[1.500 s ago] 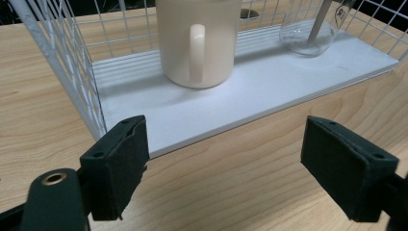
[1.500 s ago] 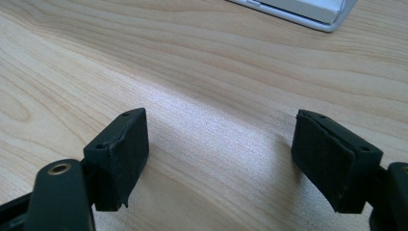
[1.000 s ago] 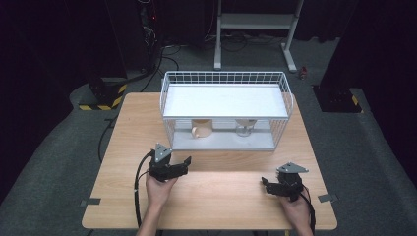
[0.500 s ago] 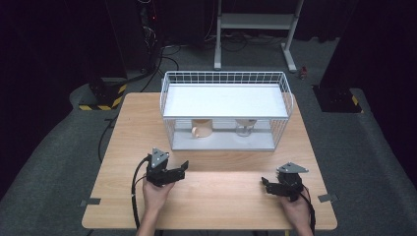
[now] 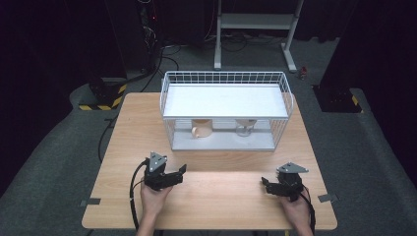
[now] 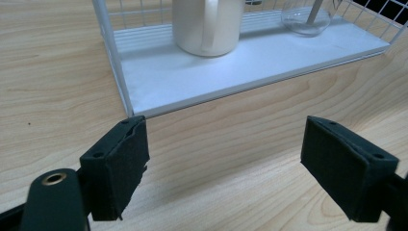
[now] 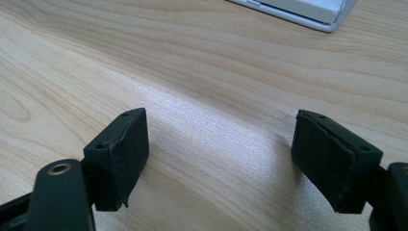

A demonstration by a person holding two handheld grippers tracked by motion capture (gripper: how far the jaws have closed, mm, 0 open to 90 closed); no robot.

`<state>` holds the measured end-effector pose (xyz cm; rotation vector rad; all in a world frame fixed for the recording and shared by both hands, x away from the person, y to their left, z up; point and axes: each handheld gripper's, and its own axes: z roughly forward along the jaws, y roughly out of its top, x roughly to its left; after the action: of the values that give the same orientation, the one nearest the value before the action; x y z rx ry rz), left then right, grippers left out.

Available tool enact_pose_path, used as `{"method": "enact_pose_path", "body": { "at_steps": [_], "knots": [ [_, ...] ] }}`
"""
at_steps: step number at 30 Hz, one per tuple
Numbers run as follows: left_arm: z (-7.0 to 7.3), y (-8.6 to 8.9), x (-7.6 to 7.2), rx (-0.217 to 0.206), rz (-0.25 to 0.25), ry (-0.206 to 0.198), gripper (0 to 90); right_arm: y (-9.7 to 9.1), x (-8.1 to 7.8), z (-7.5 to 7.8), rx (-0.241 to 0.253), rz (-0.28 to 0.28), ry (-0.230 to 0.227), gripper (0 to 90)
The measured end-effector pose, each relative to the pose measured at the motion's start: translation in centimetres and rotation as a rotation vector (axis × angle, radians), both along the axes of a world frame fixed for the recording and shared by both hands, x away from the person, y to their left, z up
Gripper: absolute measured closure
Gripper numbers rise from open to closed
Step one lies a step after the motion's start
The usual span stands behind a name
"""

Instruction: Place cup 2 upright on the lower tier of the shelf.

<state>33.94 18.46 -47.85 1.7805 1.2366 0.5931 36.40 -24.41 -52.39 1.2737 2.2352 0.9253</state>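
the left gripper (image 6: 226, 168) has its black padded fingers (image 6: 118, 163) standing wide apart with nothing between them but bare wood; they hover just above the light wooden counter (image 5: 221, 196) and touch nothing. they aim toward the near left corner of the white wire rack with a flat white shelf on top (image 5: 223, 101), close in front of it. on the rack's white bottom tray stands an upright cream ceramic mug (image 6: 207, 24), its handle turned toward this gripper, and beside it to the right a clear glass (image 6: 305, 17), also upright. the rack's long axis runs left to right across the far half of the counter. the right gripper (image 7: 219, 163) also holds its fingers (image 7: 122, 154) wide apart and empty over bare wood, well apart from the rack, whose near corner (image 7: 312, 12) lies beyond them. in the high view the left gripper (image 5: 167, 174) and right gripper (image 5: 280, 184) sit near the counter's front edge, each in a hand.
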Motion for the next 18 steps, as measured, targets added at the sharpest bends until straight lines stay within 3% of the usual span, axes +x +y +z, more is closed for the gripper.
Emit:
{"method": "enact_pose_path", "body": {
  "at_steps": [18],
  "knots": [
    [-1.2,1.0,-1.0,0.015,0.026,0.029,16.9,0.0,0.0,0.0,0.0,0.0,0.0,20.8]
  ]
}}
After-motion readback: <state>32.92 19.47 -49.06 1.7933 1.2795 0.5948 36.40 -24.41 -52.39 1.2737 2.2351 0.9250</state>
